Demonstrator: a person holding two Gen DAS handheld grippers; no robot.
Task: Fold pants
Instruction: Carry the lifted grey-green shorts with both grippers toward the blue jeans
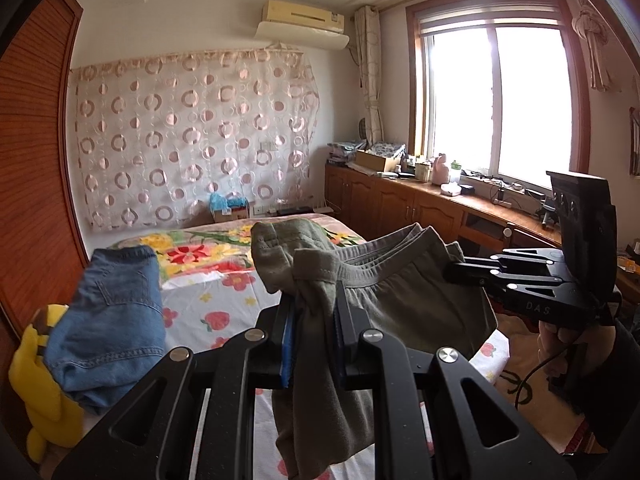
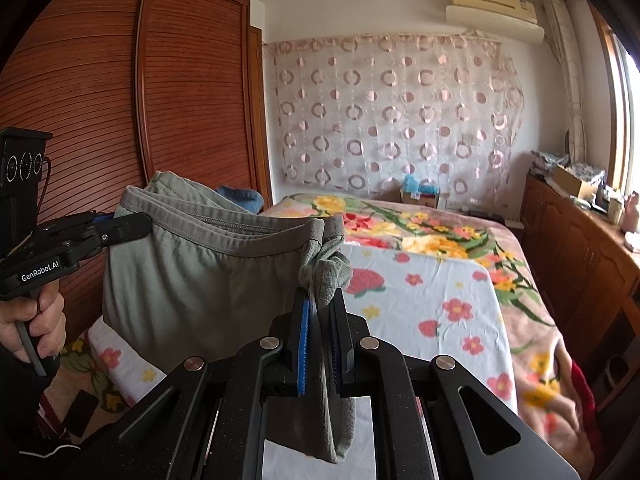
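Observation:
Olive-green pants [image 1: 420,300] hang in the air above the bed, held by the waistband between both grippers. My left gripper [image 1: 314,304] is shut on one end of the waistband, with cloth bunched above and hanging below its fingers. My right gripper [image 2: 320,308] is shut on the other end. The pants also show in the right wrist view [image 2: 192,280], where the left gripper [image 2: 128,226] pinches the far corner. In the left wrist view the right gripper [image 1: 460,268] clamps the waistband at the right.
A bed with a flowered sheet [image 2: 432,292] lies below. Blue jeans [image 1: 108,320] and a yellow plush toy [image 1: 36,368] lie at its left. A wooden wardrobe [image 2: 140,100] stands left, and a cluttered wooden cabinet [image 1: 440,204] runs under the window.

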